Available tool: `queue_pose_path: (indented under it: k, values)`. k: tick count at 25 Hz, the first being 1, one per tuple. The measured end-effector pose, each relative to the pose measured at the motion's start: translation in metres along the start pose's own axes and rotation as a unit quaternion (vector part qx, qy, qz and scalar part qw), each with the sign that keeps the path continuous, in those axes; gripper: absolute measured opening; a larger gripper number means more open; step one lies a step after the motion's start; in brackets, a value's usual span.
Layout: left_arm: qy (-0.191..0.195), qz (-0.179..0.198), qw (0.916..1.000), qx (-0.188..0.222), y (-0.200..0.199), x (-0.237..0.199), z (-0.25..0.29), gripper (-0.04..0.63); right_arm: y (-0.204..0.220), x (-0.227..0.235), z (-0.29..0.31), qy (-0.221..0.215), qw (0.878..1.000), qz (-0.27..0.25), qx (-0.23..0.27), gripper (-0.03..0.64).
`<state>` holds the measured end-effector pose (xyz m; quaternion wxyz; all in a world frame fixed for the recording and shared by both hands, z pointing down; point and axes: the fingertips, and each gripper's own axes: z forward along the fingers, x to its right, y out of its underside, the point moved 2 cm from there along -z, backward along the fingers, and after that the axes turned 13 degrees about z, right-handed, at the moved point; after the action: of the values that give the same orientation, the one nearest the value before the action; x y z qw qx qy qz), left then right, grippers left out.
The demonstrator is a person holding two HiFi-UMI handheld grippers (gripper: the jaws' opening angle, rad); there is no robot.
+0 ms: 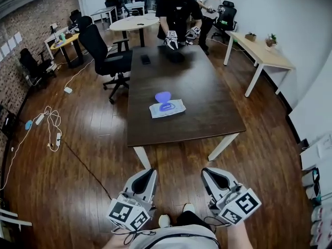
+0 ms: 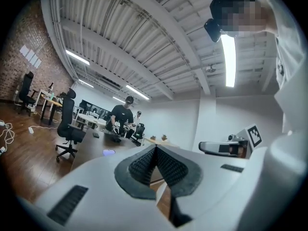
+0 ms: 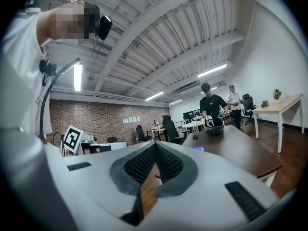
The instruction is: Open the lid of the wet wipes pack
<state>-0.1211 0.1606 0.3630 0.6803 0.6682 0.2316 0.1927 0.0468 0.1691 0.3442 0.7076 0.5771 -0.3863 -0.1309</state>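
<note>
The white wet wipes pack [image 1: 167, 108] lies flat near the middle of the dark table [image 1: 207, 102], its blue-purple lid [image 1: 162, 96] standing up. It shows as a small purple spot in the left gripper view [image 2: 109, 152] and the right gripper view [image 3: 198, 149]. My left gripper [image 1: 147, 178] and right gripper [image 1: 211, 176] are side by side close to my body, over the wooden floor, well short of the table's near edge. Both point level toward the table. Each is shut with nothing between its pads, as the left gripper [image 2: 155, 148] and right gripper [image 3: 155, 146] views show.
Another person [image 1: 176, 9] stands at the table's far end with two grippers over a black object [image 1: 175, 56]. A phone [image 1: 146, 59] lies nearby. A black office chair [image 1: 106, 56] stands left of the table, cables [image 1: 49, 123] lie on the floor, a light desk [image 1: 259, 51] stands right.
</note>
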Motion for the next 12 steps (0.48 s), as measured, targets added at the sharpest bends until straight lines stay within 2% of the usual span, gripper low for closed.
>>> queue_pose_path:
  k: [6,12]
  values:
    - [0.007,0.006,1.0,-0.001,-0.004,0.022,0.004,0.002,-0.004,-0.001,-0.021,-0.01,1.0,-0.021,0.003,0.006]
    - [0.002,0.014,0.9999,-0.005,-0.008,0.052,0.022,0.002,-0.006,0.018,-0.044,-0.017,0.999,-0.031,-0.014,0.008]
